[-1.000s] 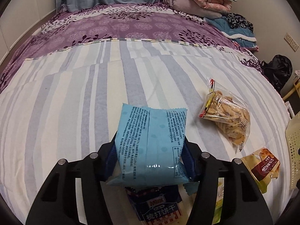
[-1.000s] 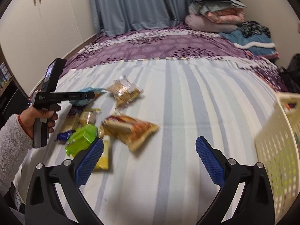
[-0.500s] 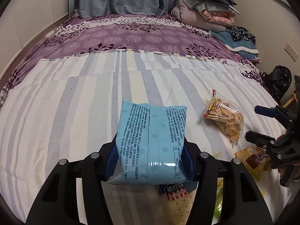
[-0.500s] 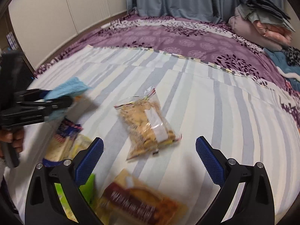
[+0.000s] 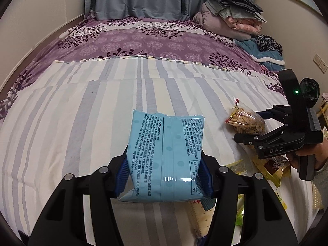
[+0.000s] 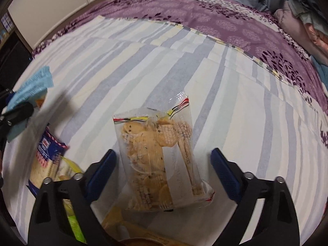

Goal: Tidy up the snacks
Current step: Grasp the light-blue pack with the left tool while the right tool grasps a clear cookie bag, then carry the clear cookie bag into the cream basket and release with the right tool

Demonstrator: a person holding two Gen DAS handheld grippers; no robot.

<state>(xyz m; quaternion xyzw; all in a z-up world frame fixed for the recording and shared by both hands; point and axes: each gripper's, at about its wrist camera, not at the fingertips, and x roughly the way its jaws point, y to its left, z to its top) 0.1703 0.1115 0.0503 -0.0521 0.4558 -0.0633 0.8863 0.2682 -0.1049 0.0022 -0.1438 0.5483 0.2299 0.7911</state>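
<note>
My left gripper [image 5: 164,174] is shut on a light blue snack packet [image 5: 166,155], held above the striped bed sheet [image 5: 82,123]. The right wrist view shows that packet [image 6: 32,88] at the far left. My right gripper [image 6: 163,160] points steeply down over a clear bag of cookies [image 6: 155,160] that lies flat on the sheet. Its jaws are closing with the bag between them, and the blue pads [image 6: 102,170] stand off the bag's sides. In the left wrist view, the right gripper [image 5: 254,126] straddles the cookie bag [image 5: 246,123], held by a hand.
More snacks lie near the cookie bag: a blue and red cracker packet [image 6: 46,153], a green packet [image 6: 75,231] and a brown packet [image 5: 274,168]. A cream basket [image 5: 316,198] shows at the right edge. Folded blankets [image 5: 231,18] are piled at the bed's head.
My right gripper has swung away from the basket, tipped down over the cookie bag, and its jaws have narrowed. The left gripper has risen a little with the blue packet.
</note>
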